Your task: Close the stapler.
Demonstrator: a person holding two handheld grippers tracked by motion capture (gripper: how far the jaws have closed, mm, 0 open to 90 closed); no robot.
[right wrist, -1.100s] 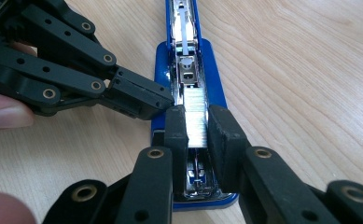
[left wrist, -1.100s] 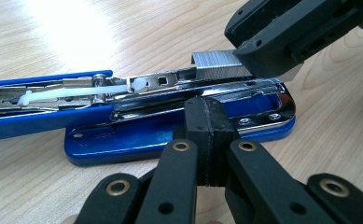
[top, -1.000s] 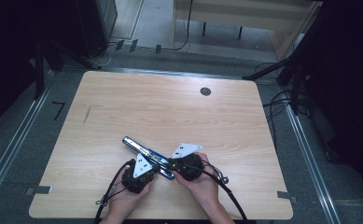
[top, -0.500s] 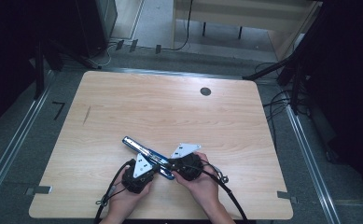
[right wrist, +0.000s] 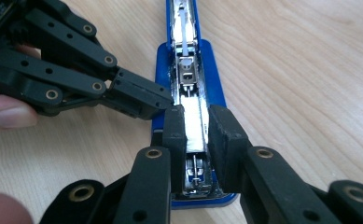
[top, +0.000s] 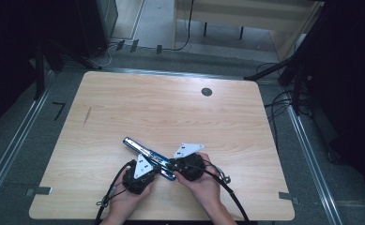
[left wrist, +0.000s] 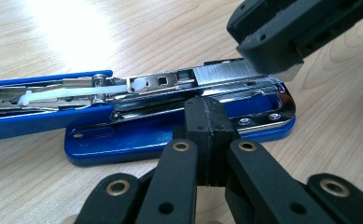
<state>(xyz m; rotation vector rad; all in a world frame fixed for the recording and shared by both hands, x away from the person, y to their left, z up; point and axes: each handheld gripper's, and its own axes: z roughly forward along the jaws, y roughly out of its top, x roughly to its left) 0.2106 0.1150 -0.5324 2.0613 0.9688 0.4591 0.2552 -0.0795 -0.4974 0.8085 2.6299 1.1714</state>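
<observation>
Nothing moved: both hand-held grippers at stapler.

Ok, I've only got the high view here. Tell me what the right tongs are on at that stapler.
Observer: The right tongs straddle a staple strip lying in the open magazine of the blue stapler. I cannot confirm a firm pinch.
Operator: Now give me the left tongs.
Observer: The left tongs are shut and empty, with their tips against the stapler's side.
Operator: Report the stapler's top arm.
Observer: It is swung open away from the base, and a white plastic pusher is exposed along it.
</observation>
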